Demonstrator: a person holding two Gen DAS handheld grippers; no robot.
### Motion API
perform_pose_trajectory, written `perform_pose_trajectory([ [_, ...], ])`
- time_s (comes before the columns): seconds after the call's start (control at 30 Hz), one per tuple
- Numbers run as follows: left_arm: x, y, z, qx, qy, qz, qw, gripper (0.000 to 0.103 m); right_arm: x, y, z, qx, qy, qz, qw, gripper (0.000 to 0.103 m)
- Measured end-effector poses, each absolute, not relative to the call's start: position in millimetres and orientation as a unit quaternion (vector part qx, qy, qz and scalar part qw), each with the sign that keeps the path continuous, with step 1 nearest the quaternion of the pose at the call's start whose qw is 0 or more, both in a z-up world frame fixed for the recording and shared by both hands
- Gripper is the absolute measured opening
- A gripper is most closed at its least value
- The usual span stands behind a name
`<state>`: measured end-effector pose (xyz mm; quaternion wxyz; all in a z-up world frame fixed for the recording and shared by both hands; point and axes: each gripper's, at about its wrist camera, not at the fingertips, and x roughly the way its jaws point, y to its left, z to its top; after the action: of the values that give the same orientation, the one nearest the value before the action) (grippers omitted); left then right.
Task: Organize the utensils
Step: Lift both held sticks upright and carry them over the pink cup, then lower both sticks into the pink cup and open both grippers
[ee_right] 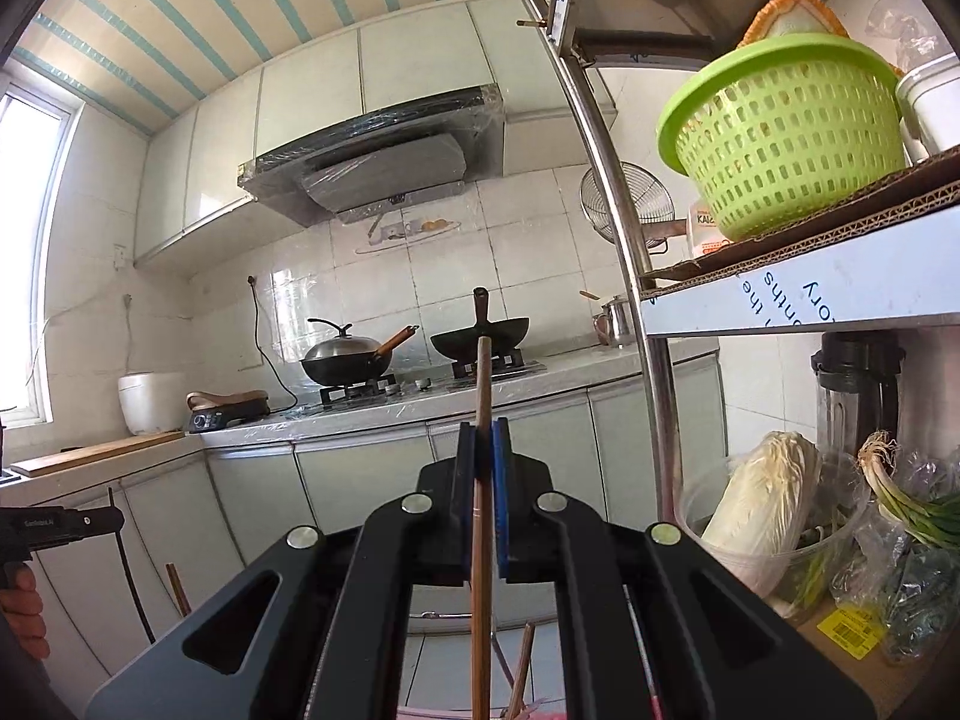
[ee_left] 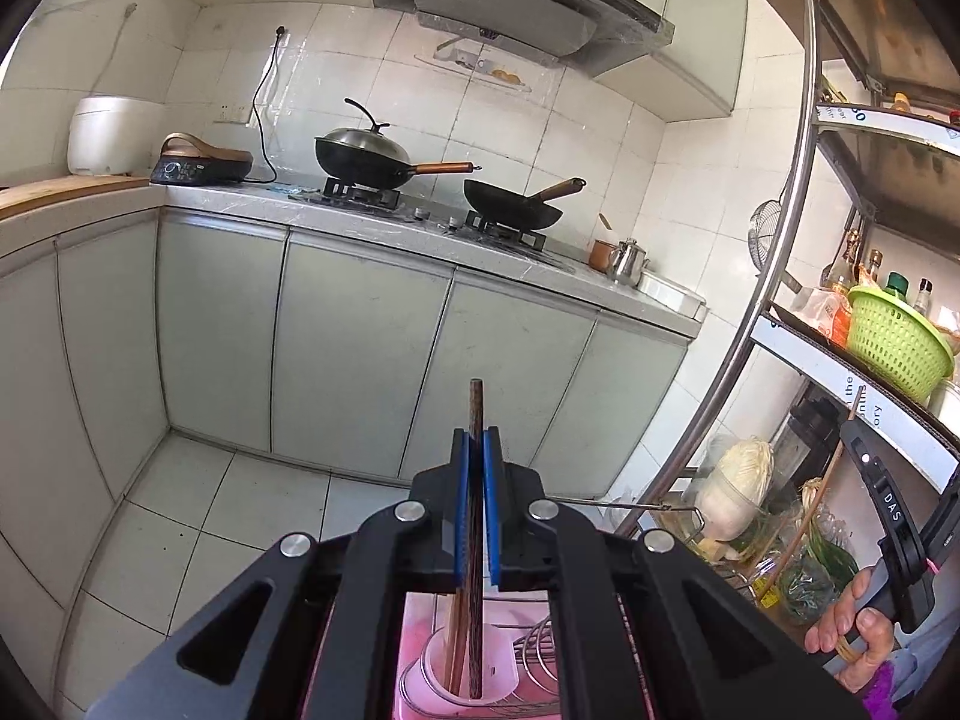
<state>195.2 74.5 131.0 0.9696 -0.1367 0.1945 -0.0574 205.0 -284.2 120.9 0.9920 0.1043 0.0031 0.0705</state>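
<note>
My left gripper (ee_left: 476, 441) is shut on a dark wooden chopstick (ee_left: 475, 408) that stands upright; its lower end reaches down into a pink utensil holder (ee_left: 447, 669), where a lighter chopstick (ee_left: 456, 639) stands beside it. My right gripper (ee_right: 482, 435) is shut on a light brown chopstick (ee_right: 483, 378), held upright, its lower end running out of view below. Another chopstick (ee_right: 523, 669) shows beneath the right gripper. The right gripper also shows at the right edge of the left wrist view (ee_left: 888, 510), and the left one at the left edge of the right wrist view (ee_right: 66, 525).
A metal shelf rack (ee_right: 624, 276) stands to the right with a green basket (ee_right: 786, 138), a cabbage (ee_right: 762, 504) and scallions (ee_right: 912, 510). Across the tiled floor (ee_left: 198, 516) is a counter (ee_left: 372, 219) with two woks (ee_left: 510, 204) on a stove.
</note>
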Motion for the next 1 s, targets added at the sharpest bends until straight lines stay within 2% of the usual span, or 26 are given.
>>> perform_pose_trajectory([
  [0.27, 212.5, 64.0, 98.7, -0.116, 0.225, -0.056, 0.966, 0.004, 210.6, -286.4, 93.7, 0.125, 0.037, 0.073, 0.989, 0.006],
  [0.63, 212.6, 55.5, 48.0, -0.113, 0.28, -0.055, 0.952, 0.004, 200.8, -291.0, 51.4, 0.161, 0.132, 0.073, 0.975, 0.006],
  [1.0, 207.4, 56.8, 32.3, -0.113, 0.302, -0.055, 0.945, 0.006, 194.9, -296.3, 44.3, 0.162, 0.17, 0.076, 0.969, 0.006],
])
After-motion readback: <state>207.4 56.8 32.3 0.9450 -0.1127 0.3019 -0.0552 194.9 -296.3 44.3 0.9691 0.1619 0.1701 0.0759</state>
